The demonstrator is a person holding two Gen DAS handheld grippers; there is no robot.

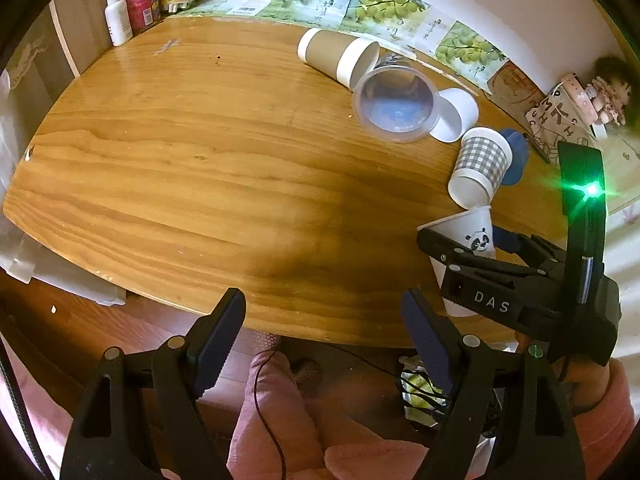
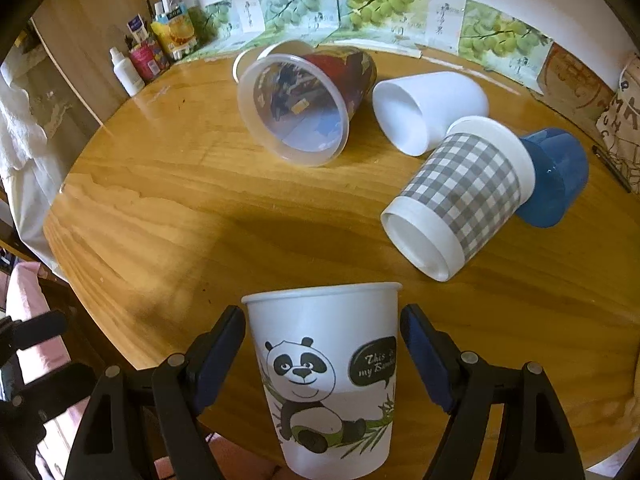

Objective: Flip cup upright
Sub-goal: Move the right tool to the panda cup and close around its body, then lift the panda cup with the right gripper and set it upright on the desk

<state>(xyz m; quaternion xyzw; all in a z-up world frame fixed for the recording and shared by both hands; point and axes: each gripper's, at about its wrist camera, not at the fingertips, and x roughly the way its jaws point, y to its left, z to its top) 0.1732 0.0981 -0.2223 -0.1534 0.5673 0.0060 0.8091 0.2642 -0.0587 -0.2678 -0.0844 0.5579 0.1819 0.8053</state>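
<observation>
Panda cup [image 2: 326, 376] upright between the fingers of the right claw [image 2: 322, 354], rim up, base near the table's near edge. Right claw spread apart, blue pads [image 2: 426, 356] flanking the cup's sides; a sliver of gap visible at each side near the rim, contact lower down impossible to tell. Same cup [image 1: 472, 232] seen from the left wrist camera at far right, partly hidden behind the right claw's [image 1: 460, 256] black body, marked "DAS", with a green light glaring above it. Left claw [image 1: 324, 344] also spread wide, holding nothing, hanging off the near edge of the wooden table [image 1: 200, 160] above pink fabric [image 1: 280, 412] and a thin black cable. Further out, right of centre: checked paper cup [image 2: 460, 196] on its side, mouth toward the near left, its base touching a blue cup [image 2: 554, 176] also lying down. Beyond those, plain white cup [image 2: 428, 108] on its side, mouth toward the near left. Left of it, clear plastic cup [image 2: 296, 108] with a printed sleeve, tipped over with its mouth facing the camera. Behind that, brown-banded paper cup [image 1: 340, 58] lying on its side, clearest from the left wrist camera. Far left corner: white bottle [image 1: 118, 16] and colourful cartons against the wall. Along the far edge, a row of grape-printed cards [image 2: 376, 8].
</observation>
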